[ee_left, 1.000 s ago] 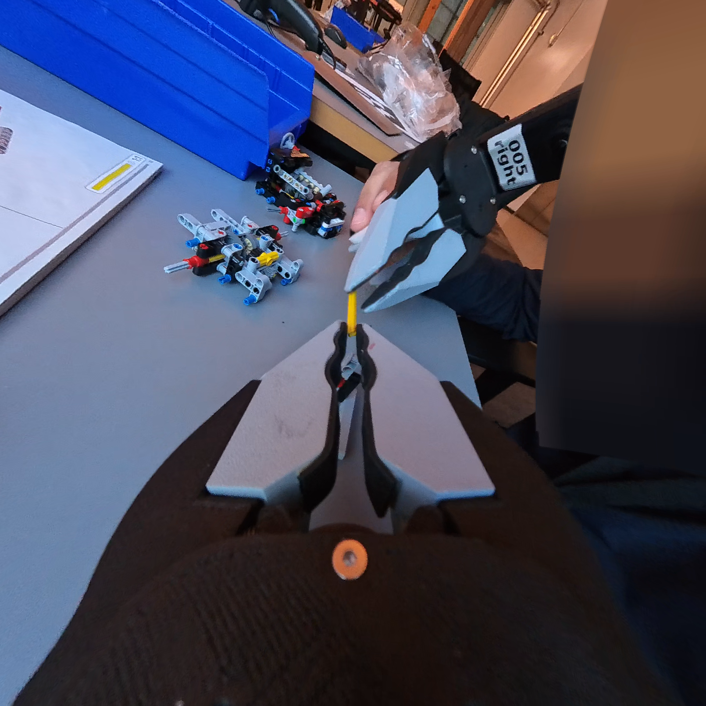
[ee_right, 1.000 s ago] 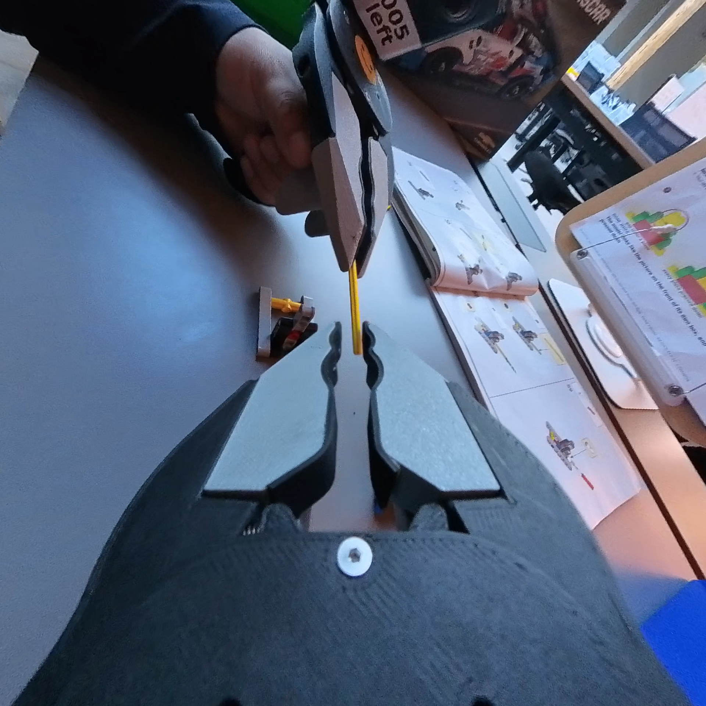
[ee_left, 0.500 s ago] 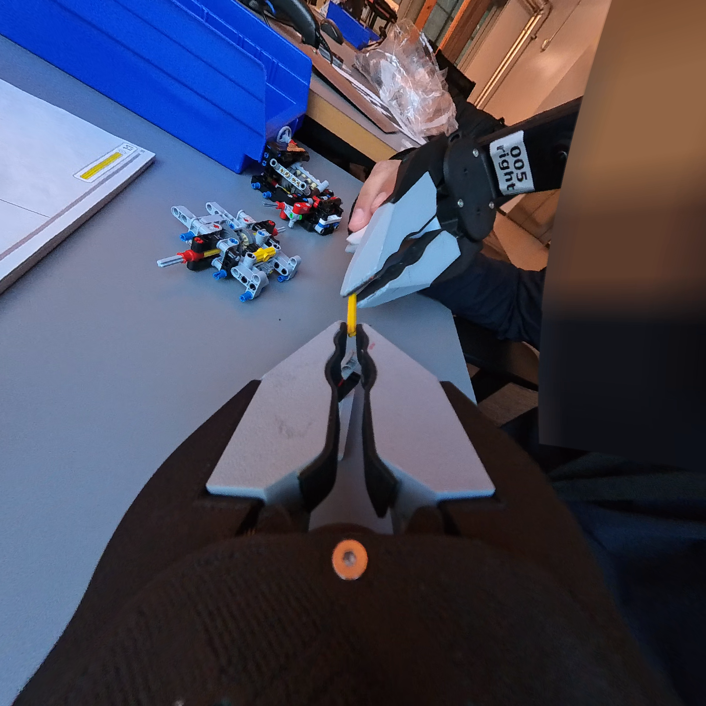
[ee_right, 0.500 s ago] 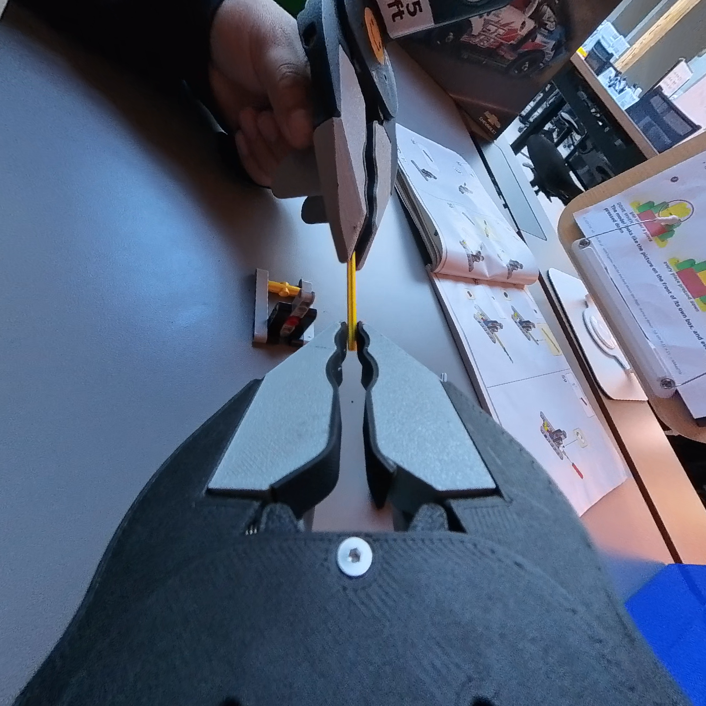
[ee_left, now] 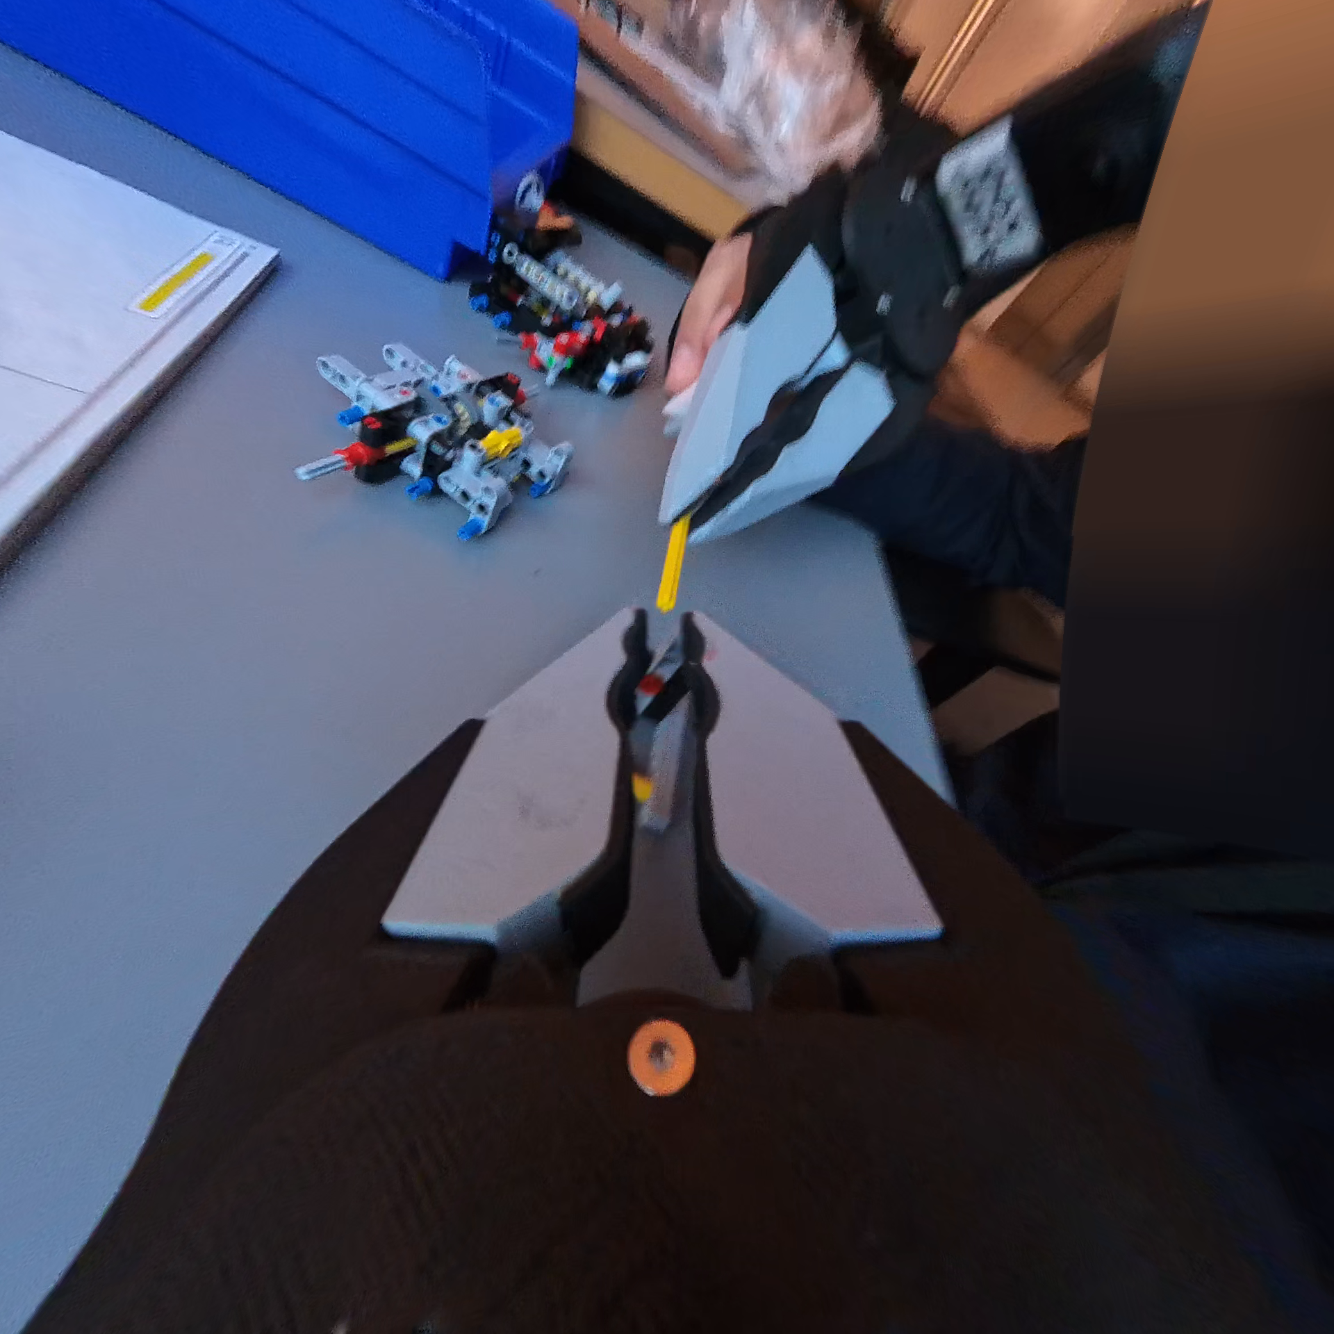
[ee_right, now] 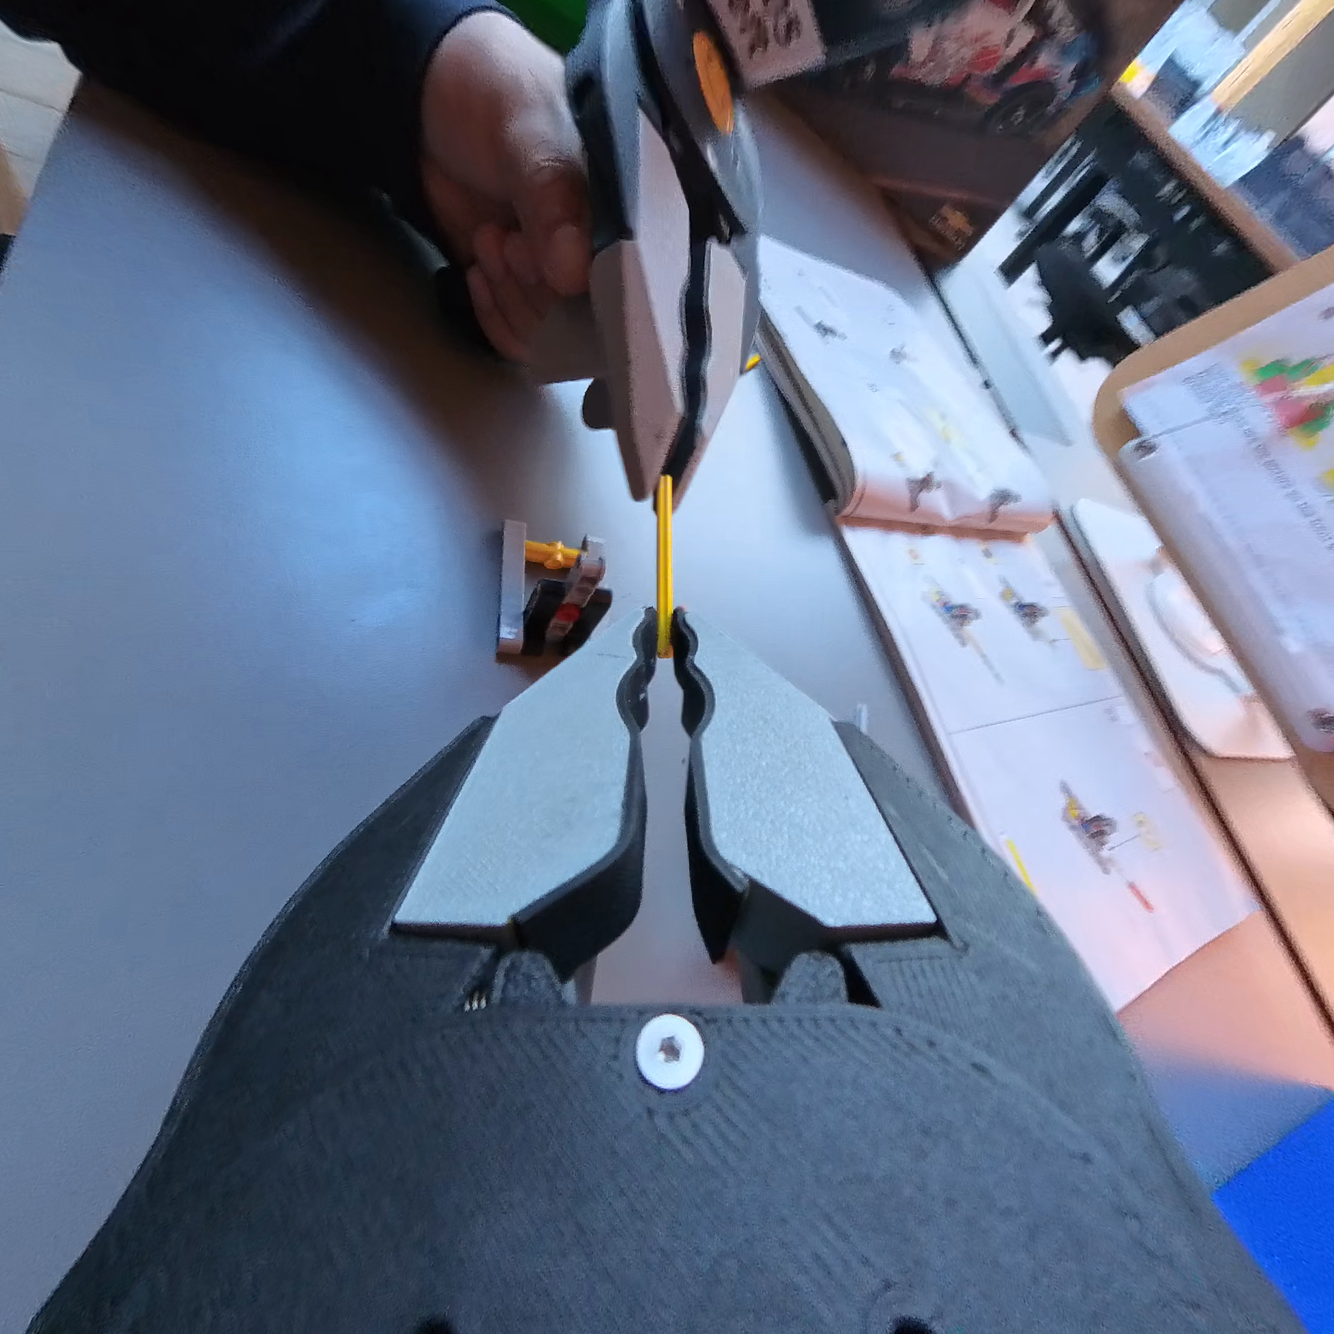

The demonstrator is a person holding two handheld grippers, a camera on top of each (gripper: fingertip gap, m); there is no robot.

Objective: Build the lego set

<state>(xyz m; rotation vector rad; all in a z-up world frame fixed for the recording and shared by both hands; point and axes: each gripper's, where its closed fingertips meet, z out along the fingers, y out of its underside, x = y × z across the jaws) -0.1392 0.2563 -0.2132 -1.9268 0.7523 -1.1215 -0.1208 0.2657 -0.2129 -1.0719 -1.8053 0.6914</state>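
Grey table [ee_left: 144, 686]; blue bin [ee_left: 325, 108] at back, booklet [ee_left: 86, 289] at left. Two brick assemblies [ee_left: 440, 433] lie mid-table. Left gripper [ee_left: 663, 626]: fingers slightly apart, released, yellow rod [ee_left: 673, 567] tip just beyond them. Right gripper [ee_right: 663, 626] is clenched on the rod's other end.

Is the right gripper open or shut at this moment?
Shut: the right gripper pinches the yellow axle at its tips, and the rod sticks out of it in the left view.
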